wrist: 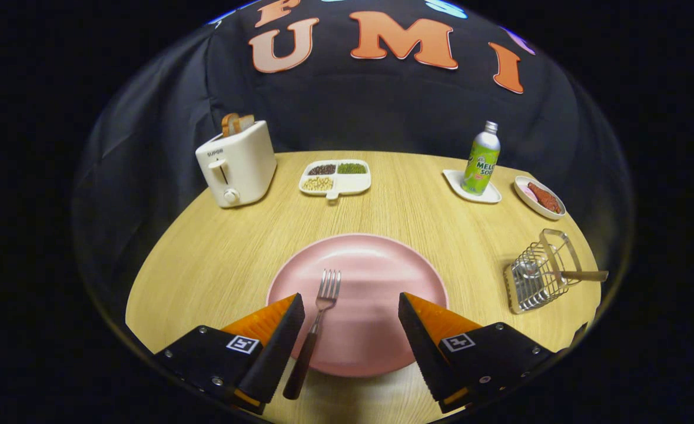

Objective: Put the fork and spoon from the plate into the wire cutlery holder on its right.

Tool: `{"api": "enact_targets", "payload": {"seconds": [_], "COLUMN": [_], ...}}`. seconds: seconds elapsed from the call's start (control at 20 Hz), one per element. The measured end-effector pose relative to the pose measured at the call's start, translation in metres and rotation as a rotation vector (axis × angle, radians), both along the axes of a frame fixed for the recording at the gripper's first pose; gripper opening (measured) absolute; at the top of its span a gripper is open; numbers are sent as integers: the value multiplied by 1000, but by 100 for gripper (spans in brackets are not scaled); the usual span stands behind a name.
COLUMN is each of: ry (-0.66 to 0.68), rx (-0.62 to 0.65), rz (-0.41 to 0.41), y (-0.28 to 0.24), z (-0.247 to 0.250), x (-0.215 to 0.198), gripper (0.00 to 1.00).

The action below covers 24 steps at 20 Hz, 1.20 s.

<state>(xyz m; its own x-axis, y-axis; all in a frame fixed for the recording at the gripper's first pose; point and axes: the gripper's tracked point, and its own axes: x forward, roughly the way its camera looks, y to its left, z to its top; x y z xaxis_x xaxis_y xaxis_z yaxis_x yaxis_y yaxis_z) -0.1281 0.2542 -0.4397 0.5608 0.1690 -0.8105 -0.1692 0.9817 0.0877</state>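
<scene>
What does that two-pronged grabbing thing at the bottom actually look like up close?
The gripper has two wedge-shaped fingers tapering to points, with saw-toothed inner edges. Each sits on a flat angular mount held by small screws and bearing a square black-and-white tag.

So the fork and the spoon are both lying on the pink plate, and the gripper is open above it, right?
Not quite. Only the fork lies on the pink plate. The spoon is already in the wire holder to the plate's right, its handle sticking out. The gripper view shows this. The hand-held gripper is indeed open above the plate, the fork beside one finger.
</scene>
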Motion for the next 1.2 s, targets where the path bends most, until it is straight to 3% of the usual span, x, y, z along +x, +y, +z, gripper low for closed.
{"api": "enact_targets", "payload": {"seconds": [0.2, 0.3, 0.5, 0.6, 0.65, 0.7, 0.75, 0.95, 1.2], "ry": [102, 136, 183, 195, 194, 203, 200, 208, 175], "rx": [-30, -28, -26, -20, -27, -24, -23, -5, 38], "rz": [38, 50, 62, 77, 79, 83, 78, 78, 85], "y": [9, 10, 8, 10, 8, 8, 7, 6, -6], "z": [-26, -32, -38, -39, -38, -38, -39, -38, -20], "x": [-17, -22, -27, -25, -25, -25, -24, -22, -13], "gripper": [92, 85, 60, 44, 31, 28, 17, 7, 4]}}
